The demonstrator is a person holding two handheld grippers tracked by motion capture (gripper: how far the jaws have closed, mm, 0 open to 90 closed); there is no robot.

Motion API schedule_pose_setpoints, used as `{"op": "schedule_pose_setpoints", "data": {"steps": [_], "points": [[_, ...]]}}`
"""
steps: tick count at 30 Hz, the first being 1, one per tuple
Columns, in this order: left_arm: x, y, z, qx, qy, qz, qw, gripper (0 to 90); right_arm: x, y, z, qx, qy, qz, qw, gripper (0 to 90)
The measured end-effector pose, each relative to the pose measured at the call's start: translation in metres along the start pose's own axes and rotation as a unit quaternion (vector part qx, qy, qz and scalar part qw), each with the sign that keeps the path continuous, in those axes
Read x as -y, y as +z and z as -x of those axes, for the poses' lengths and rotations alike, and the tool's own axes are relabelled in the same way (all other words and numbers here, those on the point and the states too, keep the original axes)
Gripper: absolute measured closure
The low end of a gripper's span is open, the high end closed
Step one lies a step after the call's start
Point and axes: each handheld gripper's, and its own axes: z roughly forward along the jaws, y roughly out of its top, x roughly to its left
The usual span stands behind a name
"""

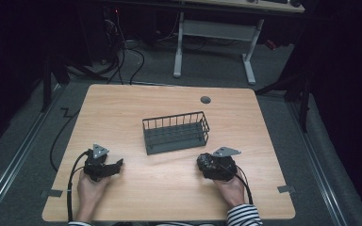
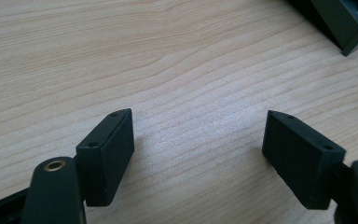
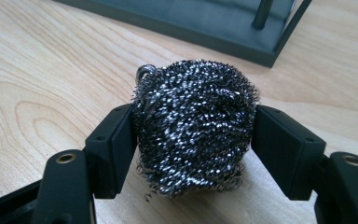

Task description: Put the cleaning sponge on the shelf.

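A ball of steel wool rests on the wooden table, just in front of a dark wire basket. My right gripper is shut on the ball, with both black pads pressed into its sides. In the high view this gripper lies near the basket's front right corner, held by a hand in a striped sleeve. My left gripper stands open over bare wood with nothing between its pads. From above, the left gripper sits at the table's front left, pointing right.
The basket's base lies right behind the steel wool, and its corner is at the top right of the left gripper view. A round cable grommet sits near the table's far edge. Another desk's legs stand on the floor beyond.
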Motion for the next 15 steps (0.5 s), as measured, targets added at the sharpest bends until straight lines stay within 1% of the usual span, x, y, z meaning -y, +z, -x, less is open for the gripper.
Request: {"op": "schedule_pose_setpoints", "data": {"steps": [2,3,9,15], "points": [[0.0000,0.0000,0.0000,0.000,0.000,0.000,1.0000,25.4,0.0001,0.0005,-0.0003,0.000,-0.001,-0.002,1.0000,32.2],[0.0000,0.0000,0.0000,0.000,0.000,0.000,1.0000,25.4,-0.0002,0.0009,-0.0012,0.000,-0.006,-0.002,1.0000,32.8],[0.0000,0.0000,0.0000,0.000,0.000,0.000,1.0000,25.4,-0.0010,-0.0004,-0.0020,-0.003,-0.006,-0.005,1.0000,36.1],[0.0000,0.0000,0.0000,0.000,0.000,0.000,1.0000,25.5,-0.0020,-0.0039,-0.0029,-0.005,-0.005,-0.002,1.0000,37.5]]}}
